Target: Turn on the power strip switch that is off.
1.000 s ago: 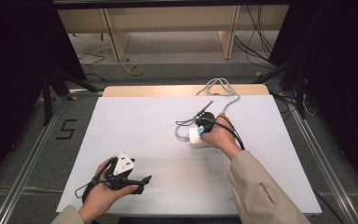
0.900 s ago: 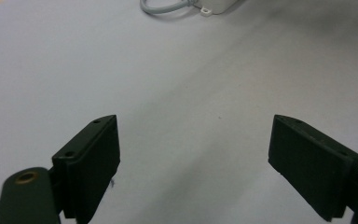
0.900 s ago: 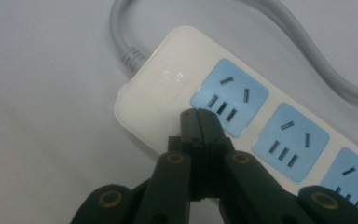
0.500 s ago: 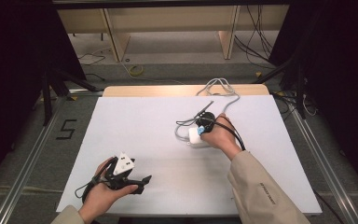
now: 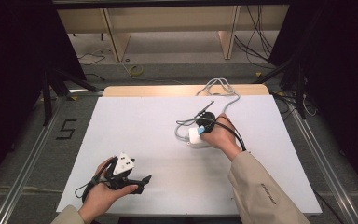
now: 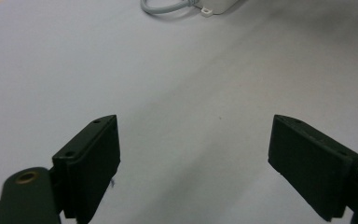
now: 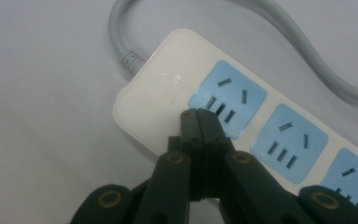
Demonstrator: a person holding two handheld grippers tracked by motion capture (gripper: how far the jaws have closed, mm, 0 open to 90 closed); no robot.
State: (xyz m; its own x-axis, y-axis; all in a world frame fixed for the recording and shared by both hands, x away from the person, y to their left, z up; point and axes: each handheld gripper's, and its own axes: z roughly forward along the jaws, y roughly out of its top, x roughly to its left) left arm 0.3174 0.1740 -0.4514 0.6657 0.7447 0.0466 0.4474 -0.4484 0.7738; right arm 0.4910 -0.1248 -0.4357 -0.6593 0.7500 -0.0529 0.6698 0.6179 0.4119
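Note:
A white power strip (image 7: 177,88) with blue socket faces lies on the white table; in the high view its end (image 5: 194,136) peeks out beside the right hand. Its grey cable (image 7: 307,51) curls away toward the table's far edge (image 5: 219,86). My right gripper (image 7: 199,116) is shut, jaws pressed together with nothing between them, its tips touching or just above the strip's end next to the first socket. My left gripper (image 6: 193,149) is open, jaws wide apart just above bare table near the front left (image 5: 137,179). The strip's corner (image 6: 205,7) lies far ahead of it.
The white table top (image 5: 135,126) has a wooden strip (image 5: 144,90) along its far edge. Behind it stand wooden shelf legs (image 5: 114,37) and loose cables on the floor (image 5: 135,70). Metal rails (image 5: 32,154) run along both sides of the table.

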